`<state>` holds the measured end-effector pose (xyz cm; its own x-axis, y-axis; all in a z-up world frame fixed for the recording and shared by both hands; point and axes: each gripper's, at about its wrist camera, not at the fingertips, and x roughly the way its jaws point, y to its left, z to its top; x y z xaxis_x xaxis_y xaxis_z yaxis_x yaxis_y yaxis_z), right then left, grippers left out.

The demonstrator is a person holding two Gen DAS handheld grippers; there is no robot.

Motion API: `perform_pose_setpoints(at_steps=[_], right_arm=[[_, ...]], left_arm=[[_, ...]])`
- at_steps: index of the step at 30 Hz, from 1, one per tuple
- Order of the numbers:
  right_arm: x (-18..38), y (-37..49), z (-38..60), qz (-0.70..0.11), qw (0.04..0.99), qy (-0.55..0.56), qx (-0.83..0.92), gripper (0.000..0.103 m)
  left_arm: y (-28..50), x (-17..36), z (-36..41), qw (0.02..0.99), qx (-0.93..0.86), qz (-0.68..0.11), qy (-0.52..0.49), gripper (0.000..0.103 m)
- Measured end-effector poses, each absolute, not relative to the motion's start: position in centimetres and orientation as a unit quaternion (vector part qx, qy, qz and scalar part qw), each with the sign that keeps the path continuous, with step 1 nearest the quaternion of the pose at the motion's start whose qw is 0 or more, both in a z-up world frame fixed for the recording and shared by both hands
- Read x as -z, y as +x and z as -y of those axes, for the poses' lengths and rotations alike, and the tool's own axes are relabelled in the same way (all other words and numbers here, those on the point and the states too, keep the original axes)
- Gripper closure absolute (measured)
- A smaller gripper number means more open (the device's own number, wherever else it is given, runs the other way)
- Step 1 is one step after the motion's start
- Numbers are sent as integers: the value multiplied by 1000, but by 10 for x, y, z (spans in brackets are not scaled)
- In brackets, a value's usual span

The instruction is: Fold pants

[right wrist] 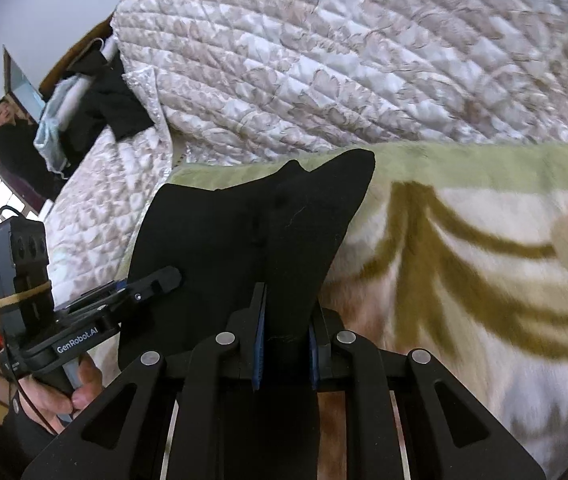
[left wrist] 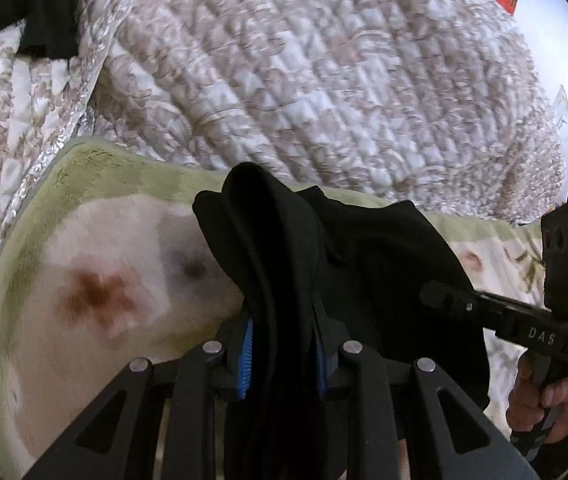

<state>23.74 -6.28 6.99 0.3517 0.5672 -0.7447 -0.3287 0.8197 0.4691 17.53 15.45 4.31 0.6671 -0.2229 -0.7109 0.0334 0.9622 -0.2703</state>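
The black pants (left wrist: pixel 384 264) hang bunched between both grippers above a plush green-edged blanket (left wrist: pixel 96 264). My left gripper (left wrist: pixel 282 344) is shut on a thick fold of the pants, the cloth spilling forward over its blue pads. In the right wrist view my right gripper (right wrist: pixel 284 344) is shut on another edge of the black pants (right wrist: pixel 244 232), which stand up in a peaked flap ahead of it. Each gripper shows in the other's view: the right gripper (left wrist: pixel 444 294) at the right, the left gripper (right wrist: pixel 168 278) at the left, both with tips against the cloth.
A quilted floral bedspread (left wrist: pixel 304 72) rises in a mound behind the blanket (right wrist: pixel 464 248). Dark and pale blue clothes (right wrist: pixel 96 100) lie on the bed's far left corner. A person's hand (left wrist: pixel 556 404) grips the right handle, another hand (right wrist: pixel 64 396) the left handle.
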Motion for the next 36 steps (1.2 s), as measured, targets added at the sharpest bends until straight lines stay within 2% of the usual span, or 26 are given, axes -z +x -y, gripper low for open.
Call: perform_pose_setpoints(at_steps=[5,6,7,13,15,17,20,22,24,27,36], right_arm=[[-32,260,60,-516,807,128,-259,84],[-31,261,64,-514,806,134,-260,81],[-31,261,67,-512,808,136,-257,74],[-63,245,86,-468,846,103,-234,72],[-72,242,80,-453,856,82,-237,77],[-73,249,67,-448,856,62,-248,91],[-41,270,54,-480,844,31,-238,94],[-23,280,60,-490,838,40,-236,102],[-26,282,70,-488,840,66,-229,103],[-33,269,69,-482,848,47,-215,103],[-58,188,61,-454,859,25,-237,100]], left_arm=[[184,-12,-189,885,72,-425,-174,66],[182,-13,-192,885,74,-424,-179,66],[179,-15,-193,887,71,-421,-177,66],[153,-44,-205,910,16,-380,-166,71],[150,-55,-203,913,28,-363,-185,70],[153,-55,-186,914,51,-363,-172,70],[166,-26,-164,900,61,-408,-144,71],[168,-12,-161,899,52,-414,-131,72],[167,-15,-157,902,45,-412,-117,71],[166,-18,-154,903,38,-413,-109,71],[134,-46,-143,917,1,-388,-89,71]])
